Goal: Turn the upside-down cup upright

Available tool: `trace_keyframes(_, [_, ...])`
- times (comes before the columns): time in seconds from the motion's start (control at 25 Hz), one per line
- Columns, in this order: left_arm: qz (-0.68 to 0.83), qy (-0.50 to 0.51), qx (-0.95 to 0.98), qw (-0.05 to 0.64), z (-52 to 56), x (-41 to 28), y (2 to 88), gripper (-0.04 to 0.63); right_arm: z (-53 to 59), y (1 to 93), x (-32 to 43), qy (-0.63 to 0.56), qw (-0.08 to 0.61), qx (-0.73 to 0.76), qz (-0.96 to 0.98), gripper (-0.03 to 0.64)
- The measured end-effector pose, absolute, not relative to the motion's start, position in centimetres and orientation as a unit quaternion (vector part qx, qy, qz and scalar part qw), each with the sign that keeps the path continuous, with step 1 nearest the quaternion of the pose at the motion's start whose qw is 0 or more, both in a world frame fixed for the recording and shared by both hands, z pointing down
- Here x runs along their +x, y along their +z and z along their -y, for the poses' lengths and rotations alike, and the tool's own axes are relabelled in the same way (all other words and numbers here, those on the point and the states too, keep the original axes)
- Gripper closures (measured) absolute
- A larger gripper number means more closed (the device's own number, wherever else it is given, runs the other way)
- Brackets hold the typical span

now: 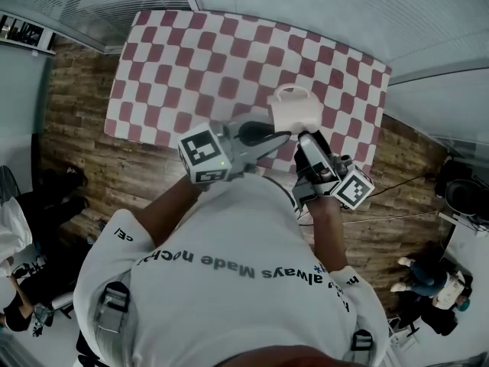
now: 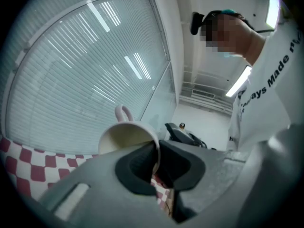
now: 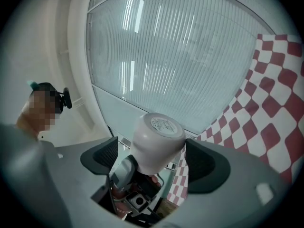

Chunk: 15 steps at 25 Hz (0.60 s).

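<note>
Left gripper [image 2: 155,166]: clamped shut on thin rim of cup [image 2: 129,137], handle at 12 o'clock.
Right gripper [image 3: 153,165]: jaws apart, cup base between, no contact.
Cup place: aloft, tipped sideways, above table [image 1: 191,60] near edge.
Risk: likely pivot or slip from narrow rim pinch, then drop.

a person in a white shirt [image 1: 229,281] is leaning over a table [image 1: 191,60] covered in red and white checks. the left gripper [image 1: 276,134] is reaching in from the left and meeting the near edge of a white cup [image 1: 298,112], whose handle is pointing toward the far side. the right gripper [image 1: 309,139] is pointing at the cup from the near side, just beside it. a wooden floor [image 1: 84,128] is showing around the table.
</note>
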<state>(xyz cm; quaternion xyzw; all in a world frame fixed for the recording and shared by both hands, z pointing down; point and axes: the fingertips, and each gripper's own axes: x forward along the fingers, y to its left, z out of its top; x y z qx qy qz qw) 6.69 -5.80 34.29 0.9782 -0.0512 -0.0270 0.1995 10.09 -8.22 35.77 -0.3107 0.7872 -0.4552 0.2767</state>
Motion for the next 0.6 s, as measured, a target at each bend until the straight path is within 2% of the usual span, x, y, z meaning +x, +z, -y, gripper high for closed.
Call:
trace_keyframes(0.2, [0.063,-0.025,0.978,0.198,6.5,6.0,34.6,0.572,7.7,36.1,10.6,-0.420,0.226,-0.342,-0.809,0.196])
trace_keyframes(0.6, [0.066,-0.010,0.976,0.205,6.6,5.8,35.5,0.572,6.0,35.5,8.6,-0.163,-0.043,-0.388,-0.906,0.232])
